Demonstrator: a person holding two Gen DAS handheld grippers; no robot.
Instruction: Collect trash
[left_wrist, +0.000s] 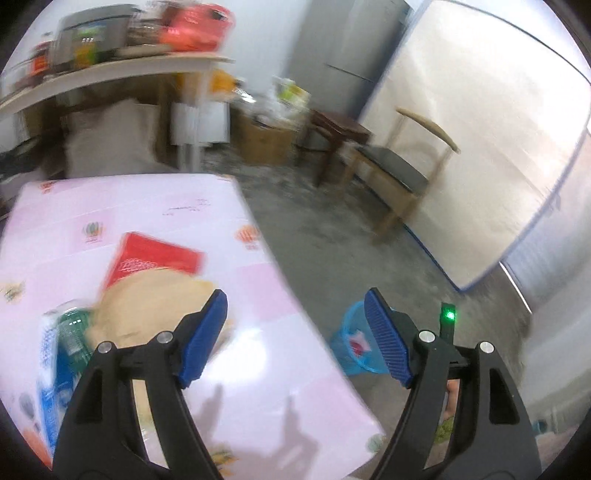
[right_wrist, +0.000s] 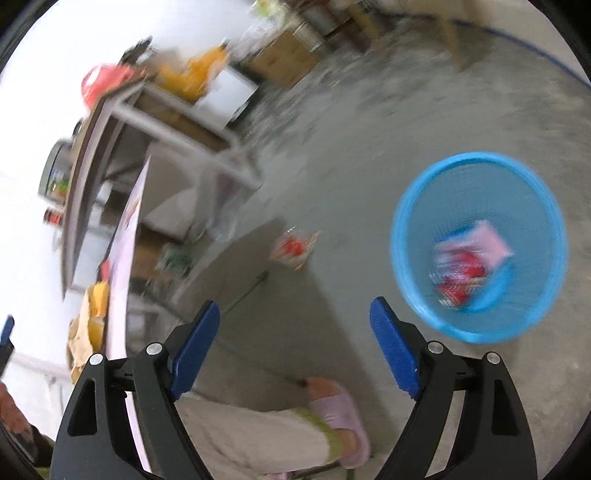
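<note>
The right gripper (right_wrist: 295, 350) hangs with fingers apart above the grey floor, left of the round blue mesh basket (right_wrist: 436, 317) (a red-and-pink wrapper (right_wrist: 469, 258) lies inside). The left gripper (left_wrist: 295, 339), fingers also apart, holds nothing over the pink table (left_wrist: 147, 210) edge.

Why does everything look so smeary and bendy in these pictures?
Left wrist view: shelf and red packet are motion-blurred, the table edge bows from the fisheye lens. Right wrist view: basket and floor wrapper are smeared; both grippers' blue pads stay sharp.

Blue plastic mesh basket (right_wrist: 476, 166), rough concrete floor (right_wrist: 369, 147)
</note>
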